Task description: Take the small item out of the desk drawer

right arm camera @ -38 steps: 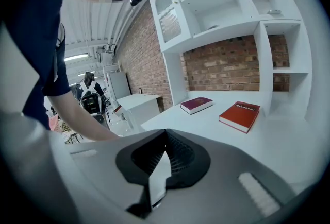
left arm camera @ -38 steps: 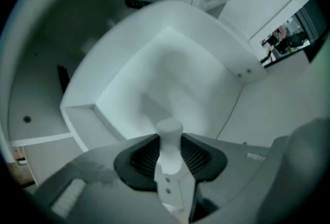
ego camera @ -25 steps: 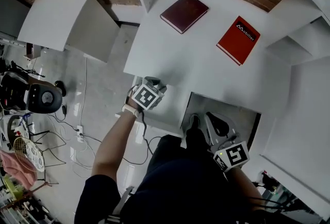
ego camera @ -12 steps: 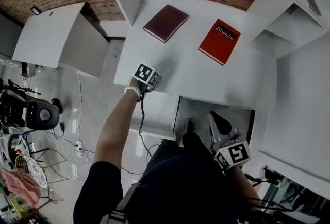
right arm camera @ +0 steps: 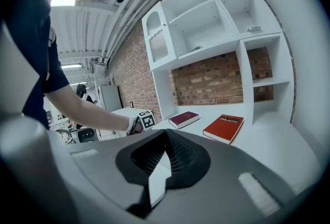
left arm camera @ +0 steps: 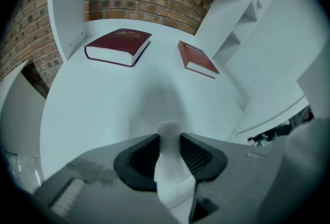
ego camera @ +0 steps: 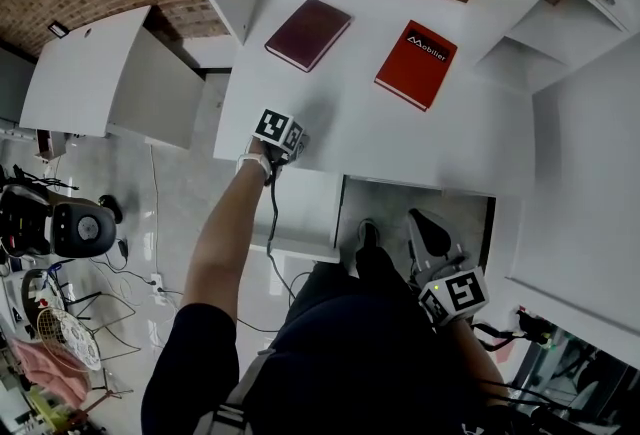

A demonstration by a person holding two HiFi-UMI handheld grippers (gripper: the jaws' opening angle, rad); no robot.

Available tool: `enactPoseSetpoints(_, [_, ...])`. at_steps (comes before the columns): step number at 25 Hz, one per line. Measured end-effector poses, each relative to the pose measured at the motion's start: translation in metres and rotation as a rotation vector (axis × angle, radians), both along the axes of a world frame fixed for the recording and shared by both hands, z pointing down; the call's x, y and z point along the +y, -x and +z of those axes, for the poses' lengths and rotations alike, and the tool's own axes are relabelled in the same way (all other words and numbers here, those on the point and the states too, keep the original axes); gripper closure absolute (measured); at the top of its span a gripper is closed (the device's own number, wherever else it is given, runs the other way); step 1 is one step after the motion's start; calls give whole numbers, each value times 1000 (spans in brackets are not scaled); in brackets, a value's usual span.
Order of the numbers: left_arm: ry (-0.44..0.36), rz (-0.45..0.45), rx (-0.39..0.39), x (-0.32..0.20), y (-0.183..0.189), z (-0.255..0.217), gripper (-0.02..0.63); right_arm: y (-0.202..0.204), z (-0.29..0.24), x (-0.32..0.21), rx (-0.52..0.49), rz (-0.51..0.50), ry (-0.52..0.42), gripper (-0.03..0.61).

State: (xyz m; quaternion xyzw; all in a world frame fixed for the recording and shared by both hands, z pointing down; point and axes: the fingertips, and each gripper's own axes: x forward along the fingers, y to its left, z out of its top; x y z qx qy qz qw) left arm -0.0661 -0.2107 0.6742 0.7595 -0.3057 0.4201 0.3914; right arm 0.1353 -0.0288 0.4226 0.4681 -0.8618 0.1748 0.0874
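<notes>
One small white item [left arm camera: 168, 156] clamped between left gripper [left arm camera: 169, 138] jaws, right gripper [right arm camera: 166, 135] jaws closed empty

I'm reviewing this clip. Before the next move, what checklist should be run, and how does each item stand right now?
1. Grip: small white item clamped between the left gripper pads: ok.
2. Position: left gripper over the desk top: ok.
3. Space ahead: maroon book and red book lie farther back: ok.
4. Contact: item resting on the desk top: cannot tell.
5. Other hand: right gripper empty, jaws together: ok.
6. Closing: drawer shut: not ok, it is open.
</notes>
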Motion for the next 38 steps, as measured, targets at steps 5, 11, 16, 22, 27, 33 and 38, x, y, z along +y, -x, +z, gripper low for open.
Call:
enactPoseSetpoints(5, [10,-20,-3,-2,-1,5,477,-3,1,2,-6,14,5,575])
enactPoseSetpoints(11, [7,-14,-23,-3,-4,8,477,-7,3,3,-10,20,9,575])
enactPoseSetpoints(16, [-13,-40,-37,-6,-2,11,470,-9,5,3,-14,20,13,575])
enactPoseSetpoints(22, [-40,-64,-17,-6,-3,9,418,-7,5,1,-24,11,17,575])
enactPoseSetpoints(27, [-77,-65,-9,-4,2,-4,411,0,5,-5,-26,-17,13,575])
enactPoseSetpoints(33, [-177,-125,18,-3,24,-38,411,19,3,-11,-25,-81,-1,575])
enactPoseSetpoints(38, [-347,-236,123,0,37,-101,426,37,4,-20,-34,-147,-11,577])
